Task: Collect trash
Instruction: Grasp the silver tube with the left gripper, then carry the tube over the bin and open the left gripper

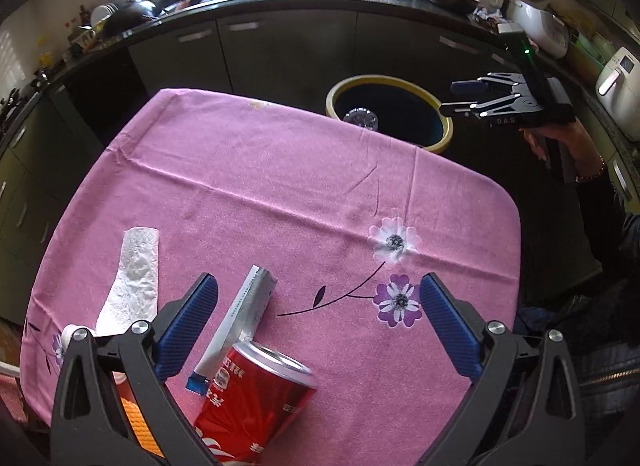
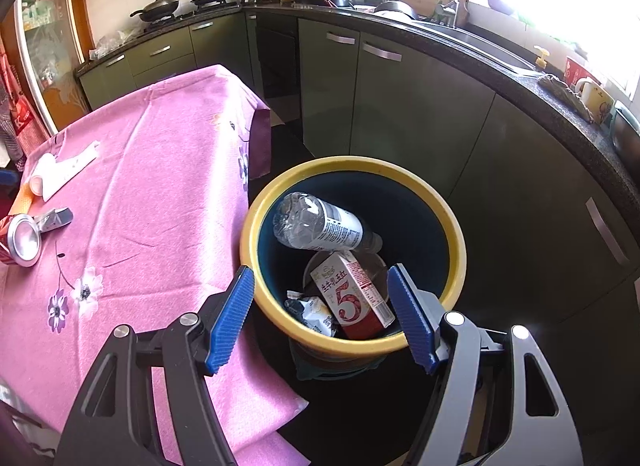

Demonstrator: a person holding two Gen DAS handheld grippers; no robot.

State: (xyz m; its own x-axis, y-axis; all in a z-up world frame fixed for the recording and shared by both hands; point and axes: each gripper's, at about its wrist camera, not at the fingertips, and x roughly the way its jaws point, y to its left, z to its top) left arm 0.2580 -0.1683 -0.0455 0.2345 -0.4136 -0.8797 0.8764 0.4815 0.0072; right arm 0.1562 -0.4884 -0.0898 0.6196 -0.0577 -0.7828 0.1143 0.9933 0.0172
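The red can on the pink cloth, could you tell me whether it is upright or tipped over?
Tipped over: the red can lies sideways, its silver end facing outward.

Tablecloth [image 1: 280, 185]: pink woven cloth, matt, creased, printed flowers. Soda can [image 1: 256, 402]: red glossy metal, bright bare rim. Paper towel [image 1: 134, 282]: white, embossed, crumpled. Flattened wrapper [image 1: 244, 318]: silvery foil, shiny. Bin [image 2: 456, 234]: smooth yellow plastic rim. Bottle [image 2: 316, 225]: clear crinkled plastic. Carton [image 2: 352, 294]: printed card, slightly glossy. Left gripper [image 1: 318, 330] pads: blue ribbed.

The bin [image 2: 352, 185] stands beside the table [image 2: 160, 169]. In the bin, a bottle [image 2: 320, 225] lies over a carton [image 2: 352, 294]. On the table, a can [image 1: 252, 398] touches a wrapper [image 1: 244, 318].
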